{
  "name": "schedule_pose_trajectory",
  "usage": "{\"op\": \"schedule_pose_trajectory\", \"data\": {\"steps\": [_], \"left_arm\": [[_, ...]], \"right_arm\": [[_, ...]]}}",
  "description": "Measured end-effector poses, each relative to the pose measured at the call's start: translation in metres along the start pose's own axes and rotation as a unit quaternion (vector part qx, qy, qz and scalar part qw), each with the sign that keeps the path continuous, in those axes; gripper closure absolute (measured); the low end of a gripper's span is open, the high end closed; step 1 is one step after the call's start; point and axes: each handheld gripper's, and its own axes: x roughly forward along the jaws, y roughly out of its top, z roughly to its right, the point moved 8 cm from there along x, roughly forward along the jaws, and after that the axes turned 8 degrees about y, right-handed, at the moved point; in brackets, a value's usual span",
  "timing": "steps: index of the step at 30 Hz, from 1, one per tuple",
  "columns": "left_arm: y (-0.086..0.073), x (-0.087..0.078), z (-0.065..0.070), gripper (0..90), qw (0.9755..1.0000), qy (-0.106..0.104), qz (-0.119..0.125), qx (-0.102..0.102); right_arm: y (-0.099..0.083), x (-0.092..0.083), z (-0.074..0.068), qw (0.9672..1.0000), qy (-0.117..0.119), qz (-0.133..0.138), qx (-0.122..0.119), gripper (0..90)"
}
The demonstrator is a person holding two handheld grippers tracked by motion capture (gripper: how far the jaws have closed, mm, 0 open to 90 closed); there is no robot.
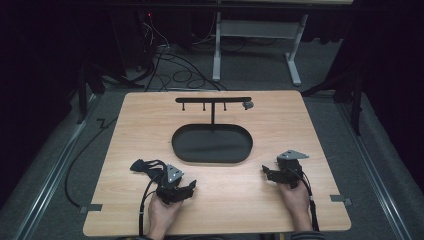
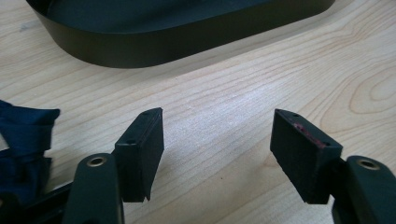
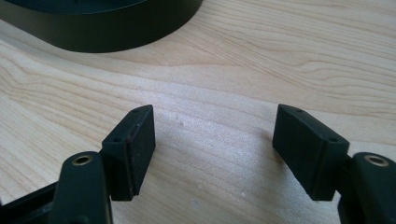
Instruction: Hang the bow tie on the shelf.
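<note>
A black oval tray (image 1: 212,161) lies mid-table, with a black T-shaped stand (image 1: 213,100) rising from its far side; small hooks hang under the bar, and a small grey piece (image 1: 247,105) sits at its right end. My left gripper (image 1: 189,186) rests on the wood near the front left, open and empty (image 2: 217,135), facing the tray wall (image 2: 140,46). A dark blue cloth (image 1: 142,165) lies bunched just to its left (image 2: 23,140). My right gripper (image 1: 266,173) rests at the front right, open and empty (image 3: 215,128), with the tray wall (image 3: 116,35) ahead to its left.
The wooden table (image 1: 300,130) has bare wood on both sides of the tray and along the front edge. Tape tabs mark the front corners (image 1: 341,200). Beyond the table are floor cables (image 1: 170,65) and a white table frame (image 1: 255,30).
</note>
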Motion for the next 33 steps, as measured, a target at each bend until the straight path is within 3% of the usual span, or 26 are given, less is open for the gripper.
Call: {"op": "schedule_pose_trajectory", "data": {"steps": [14,22,33], "left_arm": [[0.002,-0.024,-0.009,37.7,0.9995,-0.015,0.019,-0.021],[0.004,-0.039,-0.019,41.5,0.9992,-0.004,0.029,-0.027],[0.011,-0.058,-0.051,43.9,0.9975,0.028,0.05,-0.041]], "right_arm": [[0.0,0.0,0.0,1.0,0.001,0.001,0.002,31.3],[0.0,0.0,0.0,1.0,0.002,0.001,0.001,31.3],[0.0,0.0,0.0,1.0,0.001,0.0,0.001,31.2]]}}
